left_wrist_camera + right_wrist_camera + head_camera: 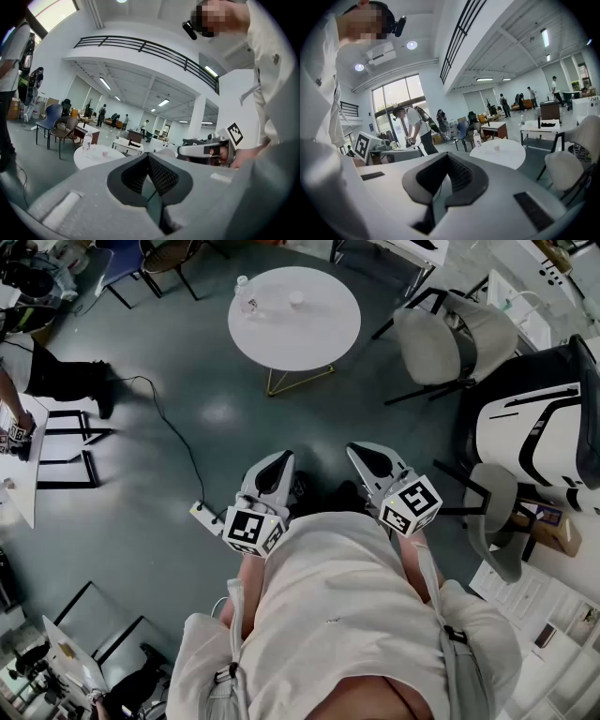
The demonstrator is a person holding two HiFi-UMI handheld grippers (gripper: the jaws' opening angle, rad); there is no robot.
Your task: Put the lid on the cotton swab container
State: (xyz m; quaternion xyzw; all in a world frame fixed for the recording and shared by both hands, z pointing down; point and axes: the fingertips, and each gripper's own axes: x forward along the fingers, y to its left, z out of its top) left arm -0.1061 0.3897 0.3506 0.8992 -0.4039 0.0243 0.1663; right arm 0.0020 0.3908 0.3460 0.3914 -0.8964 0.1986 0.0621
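Standing well back from the round table (319,343), the person holds the left gripper (278,467) and right gripper (371,460) close against the chest, both sets of jaws pressed together on nothing. The task looks not yet begun, and the next move calls for walking up to the table. A small pale thing sits there near a water bottle (246,294). I'd take it for the cotton swab container (297,299), though it is too small to be sure, and I can't pick out a lid. Bare floor lies open straight ahead. A cable (173,432) trails on the left, and chairs (450,343) crowd the right.
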